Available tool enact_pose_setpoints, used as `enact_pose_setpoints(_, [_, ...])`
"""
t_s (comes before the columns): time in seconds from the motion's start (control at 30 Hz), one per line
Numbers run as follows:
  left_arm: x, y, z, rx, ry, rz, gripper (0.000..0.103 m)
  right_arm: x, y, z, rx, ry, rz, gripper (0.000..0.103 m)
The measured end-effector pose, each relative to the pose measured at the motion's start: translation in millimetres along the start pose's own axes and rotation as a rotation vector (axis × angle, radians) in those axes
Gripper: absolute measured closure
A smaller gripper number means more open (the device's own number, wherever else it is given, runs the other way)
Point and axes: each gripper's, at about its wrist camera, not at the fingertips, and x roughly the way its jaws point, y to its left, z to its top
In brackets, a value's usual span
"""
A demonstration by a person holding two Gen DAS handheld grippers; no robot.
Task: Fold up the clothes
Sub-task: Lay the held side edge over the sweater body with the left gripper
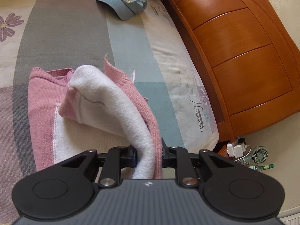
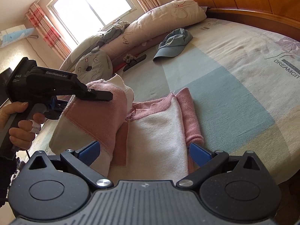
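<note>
Left wrist view: the left gripper [image 1: 148,154] is clamped on a bunched fold of the pink-and-white sweater [image 1: 112,101]; the cloth fills the gap and hides both pads. The rest of the sweater lies on the bed [image 1: 75,37], and the lifted fold covers its middle. A blue cap [image 1: 123,1] rests farther up the bed, well apart from the sweater, and its gold lettering is too small to read. The sheet near the bed's edge reads "DREAMCITY". A wooden headboard [image 1: 234,46] stands along the right; a white plug strip [image 1: 237,148], a small green fan [image 1: 259,154] and a green bottle [image 1: 262,167] sit on the floor beside it, partly cut off by the frame edge. Right wrist view: the right gripper [image 2: 144,154] stands apart, its blue pads either side of the sweater's near edge without pressing it. The left gripper [image 2: 105,95], marked "GenRobot.AI", holds a raised sweater panel, gripped by a hand [image 2: 17,123]. The printed word on the sheet is cut off at "DREAMCIT". Pillows [image 2: 150,24] line the far side below a bright window [image 2: 90,5].
</note>
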Motion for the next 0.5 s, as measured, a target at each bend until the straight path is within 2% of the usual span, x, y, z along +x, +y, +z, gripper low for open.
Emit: enact_pose_setpoints(0.5, [46, -12, 11, -0.016, 0.057, 0.053, 0.083, -2, -18, -3, 0.028, -0.001, -0.029, 0.0])
